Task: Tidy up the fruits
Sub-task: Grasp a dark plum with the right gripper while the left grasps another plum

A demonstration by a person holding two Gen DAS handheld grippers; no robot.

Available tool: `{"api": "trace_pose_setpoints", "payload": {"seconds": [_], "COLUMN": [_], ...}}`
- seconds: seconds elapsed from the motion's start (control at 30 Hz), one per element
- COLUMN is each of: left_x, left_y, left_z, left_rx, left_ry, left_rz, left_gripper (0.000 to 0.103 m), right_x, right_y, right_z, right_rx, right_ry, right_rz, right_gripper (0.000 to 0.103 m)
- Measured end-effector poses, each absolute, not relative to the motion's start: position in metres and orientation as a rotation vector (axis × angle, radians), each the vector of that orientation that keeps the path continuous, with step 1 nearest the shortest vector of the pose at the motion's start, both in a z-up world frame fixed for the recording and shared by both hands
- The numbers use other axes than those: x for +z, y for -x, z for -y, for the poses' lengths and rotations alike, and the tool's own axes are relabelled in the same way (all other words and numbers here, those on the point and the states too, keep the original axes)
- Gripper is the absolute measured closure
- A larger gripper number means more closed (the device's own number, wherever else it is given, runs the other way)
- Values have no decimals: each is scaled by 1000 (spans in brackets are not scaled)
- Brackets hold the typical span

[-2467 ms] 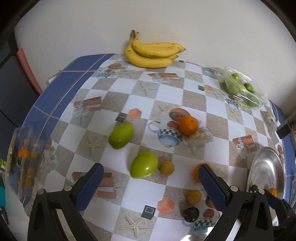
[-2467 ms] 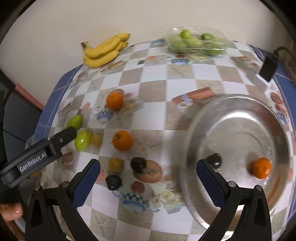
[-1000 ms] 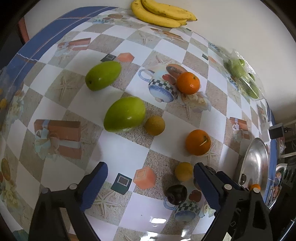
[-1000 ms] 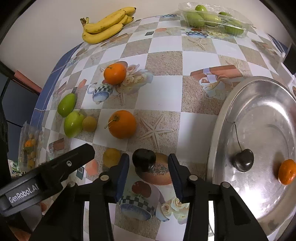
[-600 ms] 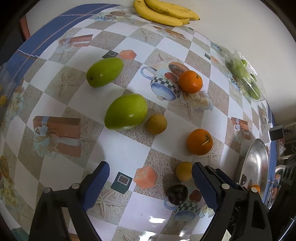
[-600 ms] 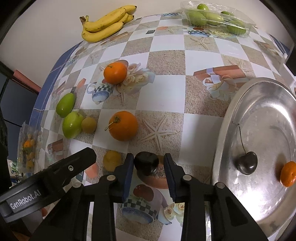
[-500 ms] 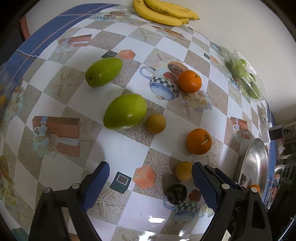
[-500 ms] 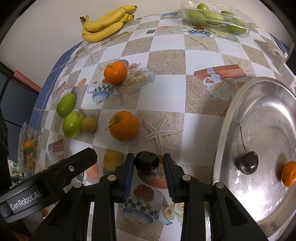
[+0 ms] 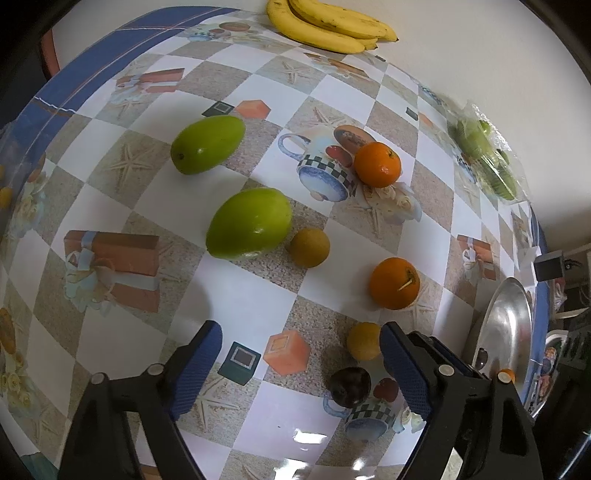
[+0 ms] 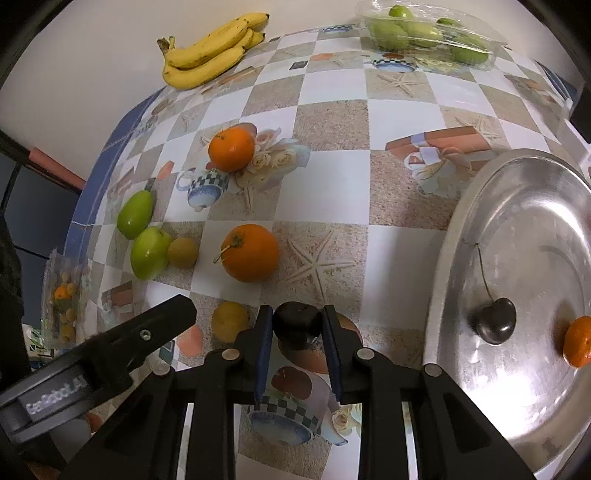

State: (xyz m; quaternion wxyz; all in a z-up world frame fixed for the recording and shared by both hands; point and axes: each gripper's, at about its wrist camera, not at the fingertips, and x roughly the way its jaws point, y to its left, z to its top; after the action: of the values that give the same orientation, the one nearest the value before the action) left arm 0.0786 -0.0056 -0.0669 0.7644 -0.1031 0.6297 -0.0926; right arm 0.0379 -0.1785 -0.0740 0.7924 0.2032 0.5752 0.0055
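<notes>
My right gripper is shut on a dark round cherry that rests on the checked tablecloth, left of the steel plate. On that plate lie a stemmed cherry and a small orange. My left gripper hovers over the cloth with its jaws wide and closing, its pads touching nothing. A small yellow fruit and another dark cherry lie below, near its right finger. Two oranges, two green mangoes and a brownish round fruit lie farther out.
Bananas lie at the far edge by the wall. A clear box of green fruit stands at the far right. A bag of small orange fruit hangs at the left table edge. A black block sits beyond the plate.
My right jaws have closed from wide open onto the dark cherry. The left jaws have narrowed a little. Earlier, both grippers came down closer to the table.
</notes>
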Motion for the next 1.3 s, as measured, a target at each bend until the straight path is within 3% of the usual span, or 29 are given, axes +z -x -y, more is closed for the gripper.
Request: {"api": "trace_pose_setpoints", "payload": {"seconds": [0.17, 0.63, 0.7, 1.0, 1.3], "left_x": [-67, -71, -73, -78, -65], "left_y": [-77, -61, -59, -55, -54], "left_z": [10, 36, 41, 53, 55], "left_rx": [-218, -284, -286, -322, -346], "left_ry": [221, 145, 128, 108, 115], "left_rz": [-1377, -1425, -1435, -1458, -1417], "left_gripper": [18, 40, 49, 71, 73], "right_x": [-64, -34, -31, -28, -25], "right_y": [-28, 9, 10, 14, 14], "right_z": [184, 205, 206, 211, 213], "right_rx": [-2, -55, -54, -50, -40], "right_ry": [-453, -544, -554, -578, -588], "right_rz": [-1227, -1153, -1145, -1133, -1117], "right_gripper": [75, 76, 76, 76, 76]}}
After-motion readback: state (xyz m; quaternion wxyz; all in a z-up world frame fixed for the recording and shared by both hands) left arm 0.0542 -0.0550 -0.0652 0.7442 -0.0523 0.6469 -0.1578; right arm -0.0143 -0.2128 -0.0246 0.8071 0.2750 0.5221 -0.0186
